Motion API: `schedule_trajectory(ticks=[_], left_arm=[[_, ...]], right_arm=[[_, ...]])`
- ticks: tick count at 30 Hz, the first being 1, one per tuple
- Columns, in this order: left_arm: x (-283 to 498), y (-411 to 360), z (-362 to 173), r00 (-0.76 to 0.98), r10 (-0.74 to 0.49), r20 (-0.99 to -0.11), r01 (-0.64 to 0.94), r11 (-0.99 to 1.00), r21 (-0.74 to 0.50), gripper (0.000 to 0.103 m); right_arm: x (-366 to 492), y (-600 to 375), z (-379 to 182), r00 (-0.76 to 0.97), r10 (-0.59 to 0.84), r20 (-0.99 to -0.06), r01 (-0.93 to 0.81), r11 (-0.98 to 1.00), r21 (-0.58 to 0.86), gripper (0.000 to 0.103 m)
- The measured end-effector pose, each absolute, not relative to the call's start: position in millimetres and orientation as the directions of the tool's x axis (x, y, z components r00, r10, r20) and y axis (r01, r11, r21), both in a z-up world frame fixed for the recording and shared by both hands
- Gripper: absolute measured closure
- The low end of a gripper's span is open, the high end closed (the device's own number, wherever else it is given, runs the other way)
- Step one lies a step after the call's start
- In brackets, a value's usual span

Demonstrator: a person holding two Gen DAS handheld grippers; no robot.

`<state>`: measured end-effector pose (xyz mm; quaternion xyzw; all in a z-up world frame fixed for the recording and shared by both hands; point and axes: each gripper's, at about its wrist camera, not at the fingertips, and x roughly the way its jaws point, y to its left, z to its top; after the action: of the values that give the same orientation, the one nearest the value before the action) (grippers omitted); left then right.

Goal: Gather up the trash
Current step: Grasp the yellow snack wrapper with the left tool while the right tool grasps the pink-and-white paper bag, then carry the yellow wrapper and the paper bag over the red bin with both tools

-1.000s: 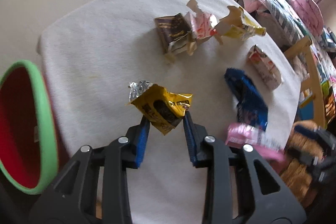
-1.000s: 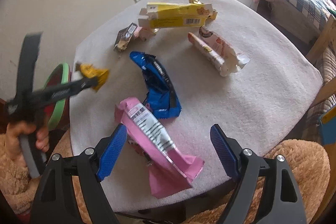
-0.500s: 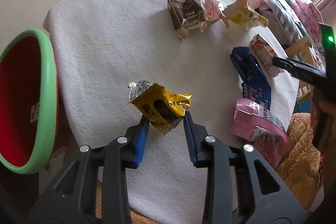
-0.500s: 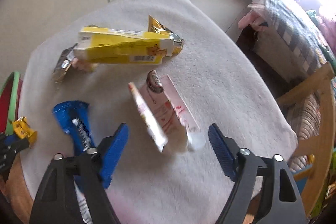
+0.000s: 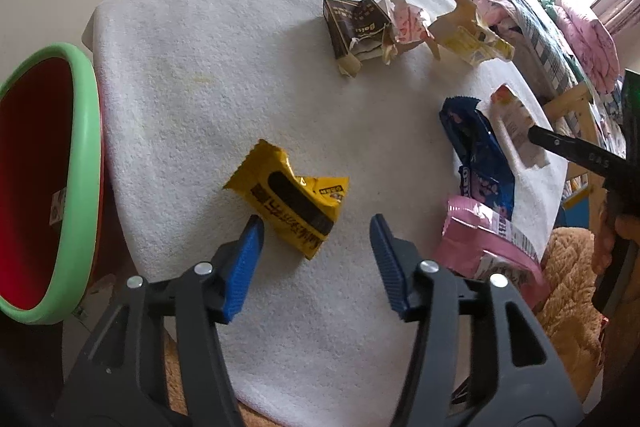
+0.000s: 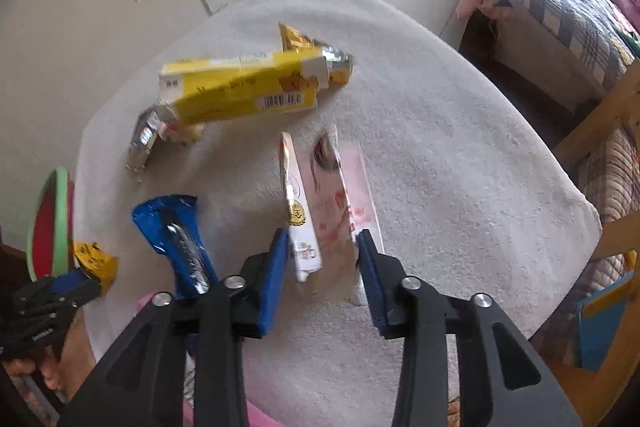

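a crumpled yellow snack wrapper (image 5: 292,201) with black print is lying flat on the white towel-covered table (image 5: 208,75), near its front edge. a blue foil packet (image 5: 476,155) is lying lengthwise toward the right side, its serrated end pointing away, and a pink packet (image 5: 486,247) is resting just in front of it at the table's edge. a pink-and-white carton (image 6: 332,203), torn open, is lying beside the blue packet. farther back, a long yellow box (image 6: 244,91) is sitting with a gold foil wrapper (image 6: 296,39) behind it, next to a torn dark brown box (image 5: 354,25) and a crumpled pink wrapper (image 5: 406,21).
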<state>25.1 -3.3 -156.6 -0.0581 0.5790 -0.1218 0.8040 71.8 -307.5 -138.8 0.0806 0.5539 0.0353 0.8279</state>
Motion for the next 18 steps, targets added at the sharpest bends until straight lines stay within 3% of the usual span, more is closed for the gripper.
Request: schedule_trajectory(ticks=[2,9,12,18], left_arm=[[27,-2,-157,0.301,-0.268,-0.915,0.117,0.963,-0.244,0.051],[35,-8,-164,0.258,-0.274,-0.926,0.102,0.961,-0.256,0.052],[35,-10,-166,0.246,-0.283,-0.927,0.105,0.959,-0.264,0.067],[33,-3,-156,0.291,-0.275,-0.917,0.100,0.961,-0.256,0.070]], right_arm=[[72,-305,-136,0.398,0.116,-0.910,0.040,0.989,0.144,0.045],[84,-315,-159,0.332,0.150,-0.931,0.106,0.975,0.194,0.040],[82,-310,-160,0.336,0.164,-0.928,0.100,0.973,0.209,0.055],[70,-299,-135,0.401,0.142,-0.905,0.077,0.979,0.188,0.083]])
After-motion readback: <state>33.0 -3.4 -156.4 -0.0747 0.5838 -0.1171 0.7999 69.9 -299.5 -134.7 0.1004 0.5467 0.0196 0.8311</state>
